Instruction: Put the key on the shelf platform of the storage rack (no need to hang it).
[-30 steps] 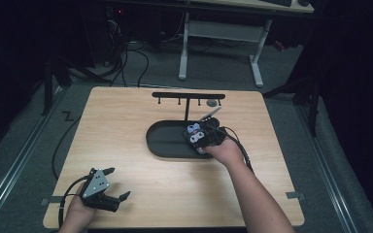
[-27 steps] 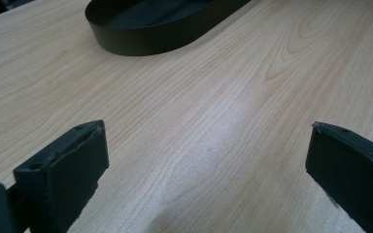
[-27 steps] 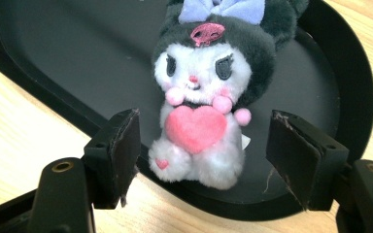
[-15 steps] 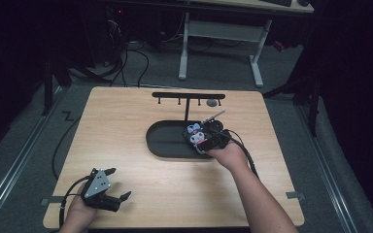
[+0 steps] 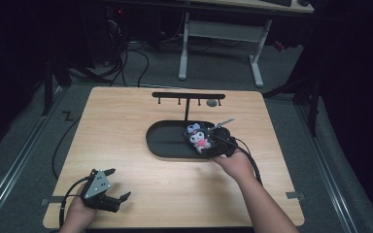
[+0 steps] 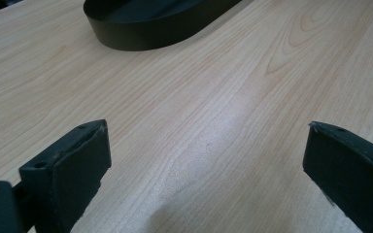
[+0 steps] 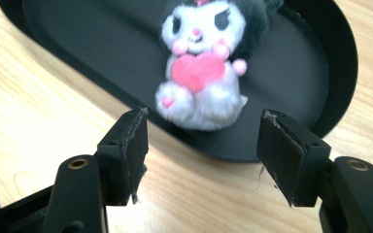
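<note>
Left gripper (image 5: 110,186), jaws wide and empty, sits at the surface's (image 5: 126,141) seven-o'clock corner. Right gripper (image 7: 201,141) gapes empty at the black tray's (image 5: 162,143) four-o'clock rim, the plush toy (image 7: 206,63) lying inside the tray.

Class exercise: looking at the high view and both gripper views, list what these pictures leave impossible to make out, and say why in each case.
1. Small grey object under the rack, high view: too small to identify.
2. Plush toy, right gripper view: its head top is cut off by the upper edge, and it is blurred.
3. Tray, left gripper view: cut off by the top edge, so its contents cannot be told there.
</note>
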Demonstrator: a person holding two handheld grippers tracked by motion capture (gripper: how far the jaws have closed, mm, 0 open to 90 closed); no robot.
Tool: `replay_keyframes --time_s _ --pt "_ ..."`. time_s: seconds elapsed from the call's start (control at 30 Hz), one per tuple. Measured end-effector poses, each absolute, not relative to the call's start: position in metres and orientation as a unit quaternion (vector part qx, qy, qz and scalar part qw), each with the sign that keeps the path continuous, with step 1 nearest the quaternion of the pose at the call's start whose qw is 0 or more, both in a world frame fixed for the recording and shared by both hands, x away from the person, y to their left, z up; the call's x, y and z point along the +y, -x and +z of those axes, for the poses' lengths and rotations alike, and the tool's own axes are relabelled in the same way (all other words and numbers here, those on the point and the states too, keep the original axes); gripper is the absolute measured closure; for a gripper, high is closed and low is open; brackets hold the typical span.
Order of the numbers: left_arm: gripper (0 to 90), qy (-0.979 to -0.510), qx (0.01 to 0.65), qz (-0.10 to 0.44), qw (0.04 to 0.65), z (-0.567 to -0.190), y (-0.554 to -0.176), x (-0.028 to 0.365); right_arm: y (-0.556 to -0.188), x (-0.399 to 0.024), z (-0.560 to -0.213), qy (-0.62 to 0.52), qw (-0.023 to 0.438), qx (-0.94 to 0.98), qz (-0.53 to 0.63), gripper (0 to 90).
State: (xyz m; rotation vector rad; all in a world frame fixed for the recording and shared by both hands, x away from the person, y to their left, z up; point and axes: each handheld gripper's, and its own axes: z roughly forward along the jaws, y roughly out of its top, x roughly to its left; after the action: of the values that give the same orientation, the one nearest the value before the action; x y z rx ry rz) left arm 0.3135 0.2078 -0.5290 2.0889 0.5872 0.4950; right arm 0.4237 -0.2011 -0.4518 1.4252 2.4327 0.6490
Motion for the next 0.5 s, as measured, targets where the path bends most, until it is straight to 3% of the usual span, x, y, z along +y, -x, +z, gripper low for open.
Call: replay_keyframes --time_s 0.3,0.5 --pt "3.9 -0.840 0.236 0.201 0.446 -0.528 -0.315 0.205 -0.405 -0.216 -0.463 -0.487 0.142 0.826 0.247 33.4" --pt "3.9 -0.841 0.234 0.201 0.444 -0.528 -0.316 0.203 -0.390 -0.227 -0.470 -0.484 0.164 0.812 0.280 26.4"
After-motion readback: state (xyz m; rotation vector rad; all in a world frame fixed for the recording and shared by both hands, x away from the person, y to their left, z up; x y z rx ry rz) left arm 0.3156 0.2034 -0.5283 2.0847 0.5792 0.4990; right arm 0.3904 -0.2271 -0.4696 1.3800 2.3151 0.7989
